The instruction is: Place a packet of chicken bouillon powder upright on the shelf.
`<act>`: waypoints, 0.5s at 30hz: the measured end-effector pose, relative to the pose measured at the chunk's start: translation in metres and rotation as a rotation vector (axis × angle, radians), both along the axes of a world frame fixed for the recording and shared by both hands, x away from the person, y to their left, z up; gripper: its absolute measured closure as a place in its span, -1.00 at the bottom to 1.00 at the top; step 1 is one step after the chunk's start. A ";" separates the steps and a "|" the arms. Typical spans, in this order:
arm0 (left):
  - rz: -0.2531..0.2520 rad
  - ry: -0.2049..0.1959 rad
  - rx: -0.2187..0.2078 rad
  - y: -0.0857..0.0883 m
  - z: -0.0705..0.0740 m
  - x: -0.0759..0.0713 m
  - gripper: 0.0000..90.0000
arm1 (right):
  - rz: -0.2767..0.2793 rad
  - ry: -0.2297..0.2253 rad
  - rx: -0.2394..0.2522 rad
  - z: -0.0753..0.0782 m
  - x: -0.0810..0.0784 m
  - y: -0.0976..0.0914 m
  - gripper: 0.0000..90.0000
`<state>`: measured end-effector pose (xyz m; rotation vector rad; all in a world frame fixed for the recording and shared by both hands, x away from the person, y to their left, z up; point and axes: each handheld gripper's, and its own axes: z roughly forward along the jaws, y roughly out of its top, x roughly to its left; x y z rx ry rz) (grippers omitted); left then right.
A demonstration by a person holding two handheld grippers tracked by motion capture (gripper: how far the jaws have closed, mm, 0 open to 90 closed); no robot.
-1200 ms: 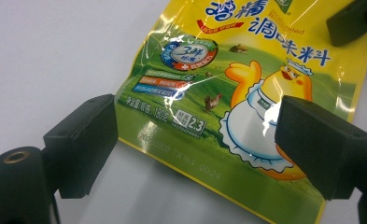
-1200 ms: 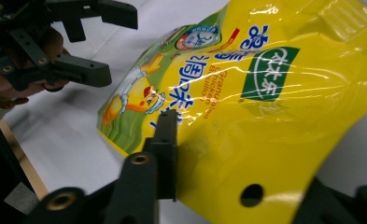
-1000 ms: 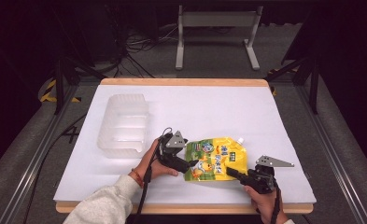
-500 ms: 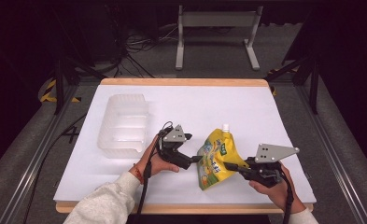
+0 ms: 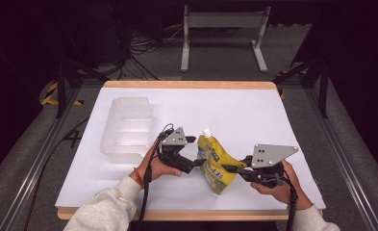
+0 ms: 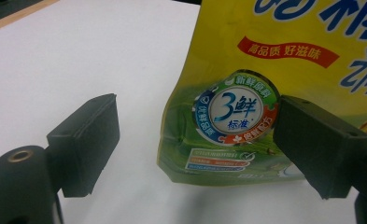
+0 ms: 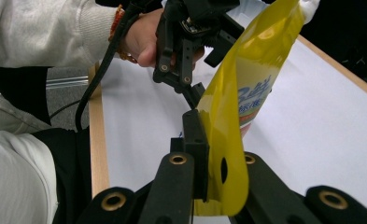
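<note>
Up it comes: the yellow pouch (image 5: 214,161), lying flat on the white table (image 5: 254,115) a second ago, now stands nearly upright with its white cap (image 5: 206,131) pointing toward 12 o'clock and leaning a touch to 11. The right gripper (image 5: 231,169) has done the lifting, and it is clamped tight on the pouch's edge near the bottom; in the right gripper view the yellow film is pinched flat between its jaws (image 7: 204,154). The left gripper (image 5: 198,162) sits just at the pouch's 9 o'clock side, jaws spread wide with the printed face between them, one pad (image 6: 85,142) clear of the film, the other (image 6: 319,140) in front of the print. So the pouch's long axis runs 6 to 12, and the left hand is right there to close on the lower body. Over at 10 o'clock waits a clear plastic tray (image 5: 126,127), well apart, likely the destination.
</note>
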<state>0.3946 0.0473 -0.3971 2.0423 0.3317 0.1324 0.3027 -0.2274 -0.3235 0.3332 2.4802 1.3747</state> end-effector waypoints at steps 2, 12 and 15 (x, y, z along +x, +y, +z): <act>-0.031 0.004 -0.014 0.000 0.001 -0.003 -0.58 | 0.007 -0.015 -0.001 0.004 0.000 0.001 1.00; -0.010 -0.072 0.011 0.002 0.008 -0.014 0.25 | -0.075 -0.023 0.030 -0.003 0.006 0.004 1.00; 0.001 -0.050 -0.015 0.010 0.007 -0.009 0.74 | -0.131 -0.027 0.078 -0.005 0.007 0.003 1.00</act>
